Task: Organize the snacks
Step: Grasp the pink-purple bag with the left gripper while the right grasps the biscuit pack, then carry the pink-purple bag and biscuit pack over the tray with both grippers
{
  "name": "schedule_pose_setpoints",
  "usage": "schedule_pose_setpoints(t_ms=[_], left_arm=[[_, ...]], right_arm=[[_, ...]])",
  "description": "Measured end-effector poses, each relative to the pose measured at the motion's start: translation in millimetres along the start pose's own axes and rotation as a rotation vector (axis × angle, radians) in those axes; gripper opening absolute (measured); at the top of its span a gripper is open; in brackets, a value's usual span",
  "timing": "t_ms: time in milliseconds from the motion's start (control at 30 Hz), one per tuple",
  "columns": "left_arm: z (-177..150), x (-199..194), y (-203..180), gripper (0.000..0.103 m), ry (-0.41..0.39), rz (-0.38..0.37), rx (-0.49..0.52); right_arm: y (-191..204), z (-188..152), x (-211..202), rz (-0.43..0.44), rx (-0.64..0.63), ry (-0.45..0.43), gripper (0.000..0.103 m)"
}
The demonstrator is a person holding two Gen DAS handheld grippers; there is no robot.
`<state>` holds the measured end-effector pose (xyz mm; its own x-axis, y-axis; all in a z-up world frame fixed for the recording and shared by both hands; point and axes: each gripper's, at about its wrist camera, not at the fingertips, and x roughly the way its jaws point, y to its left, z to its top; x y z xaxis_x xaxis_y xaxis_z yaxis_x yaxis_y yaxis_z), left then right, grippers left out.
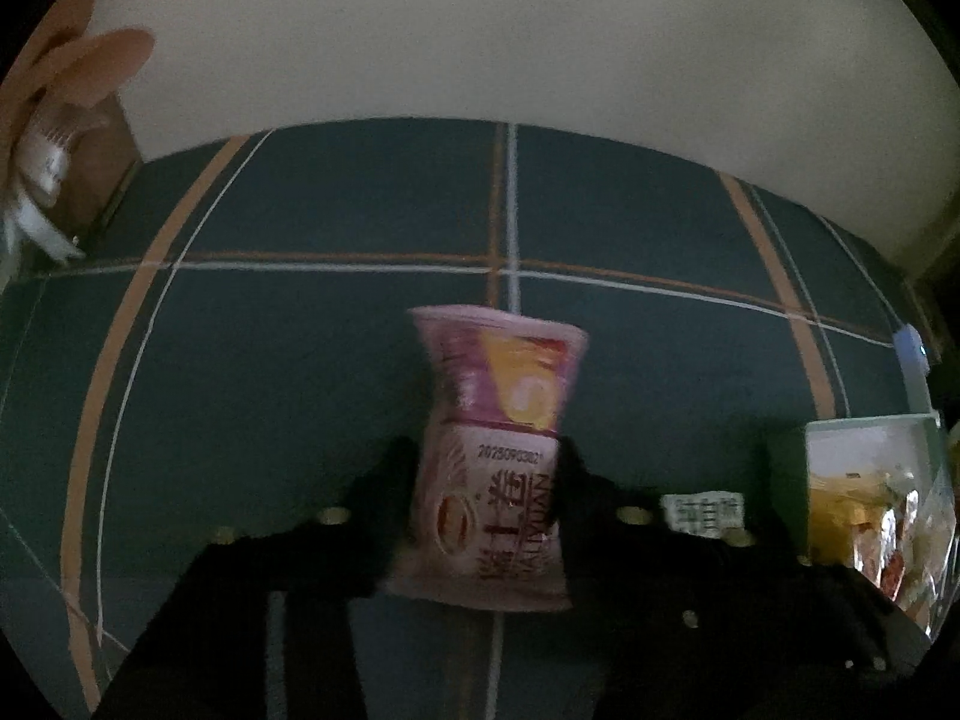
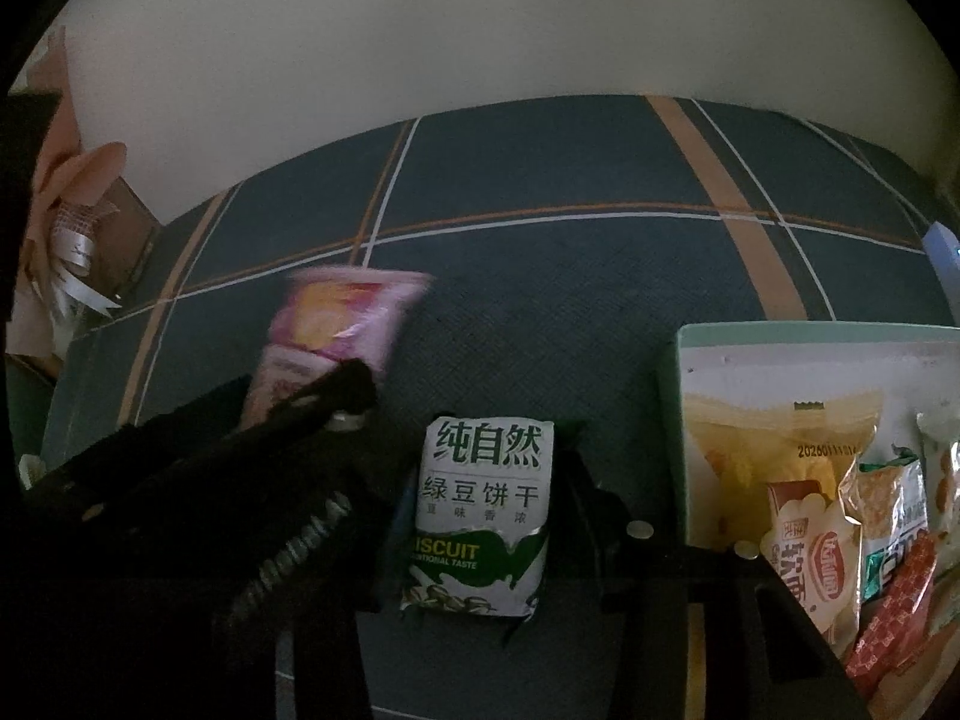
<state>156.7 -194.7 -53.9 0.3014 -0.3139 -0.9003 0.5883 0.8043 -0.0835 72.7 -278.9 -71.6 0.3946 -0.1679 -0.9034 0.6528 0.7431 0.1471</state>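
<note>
You have a snack in each gripper, so the picking step looks done and the dropping-off is what remains. Your left gripper [image 1: 486,480] is clenched on the pink snack packet [image 1: 498,450], its dark fingers pinching the packet at mid-height; the wrapper bulges above the pinch. Your right gripper [image 2: 486,516] is clamped on the green-and-white biscuit packet [image 2: 480,510], one finger on each side of it. Take the pale green tray [image 2: 672,396] as your landmark: the biscuit packet sits just left of its near wall, and the pink packet is further left again, well apart from the tray, over the blue checked cloth [image 2: 540,270]. The tray already holds several packets, among them a yellow bag [image 2: 750,450] and a red wrapper [image 2: 894,612], crowded toward its right and near side. The next move probably calls for carrying the biscuit packet over the tray wall to the barer patch at the back, keeping your grip firm, then letting go; the pink packet would likely follow from the left.
</note>
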Motion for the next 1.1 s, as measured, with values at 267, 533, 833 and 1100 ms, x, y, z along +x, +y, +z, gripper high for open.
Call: schedule_pose_setpoints(t_ms=[267, 533, 833, 1100], left_arm=[[-2, -17, 18, 0.038, -0.031, 0.011, -0.086], [-6, -62, 26, 0.038, -0.079, 0.015, -0.179], [-8, -113, 20, 0.038, -0.107, 0.0, -0.245], [-27, -147, -6, 0.038, -0.121, 0.0, -0.218]], right_arm=[[3, 2, -4, 0.021, -0.006, 0.0, 0.043], [7, -1, -31, 0.066, -0.011, -0.017, 0.042], [-13, -4, -101, 0.064, 0.03, -0.065, 0.042], [-47, -14, -164, 0.032, 0.074, -0.118, 0.042]])
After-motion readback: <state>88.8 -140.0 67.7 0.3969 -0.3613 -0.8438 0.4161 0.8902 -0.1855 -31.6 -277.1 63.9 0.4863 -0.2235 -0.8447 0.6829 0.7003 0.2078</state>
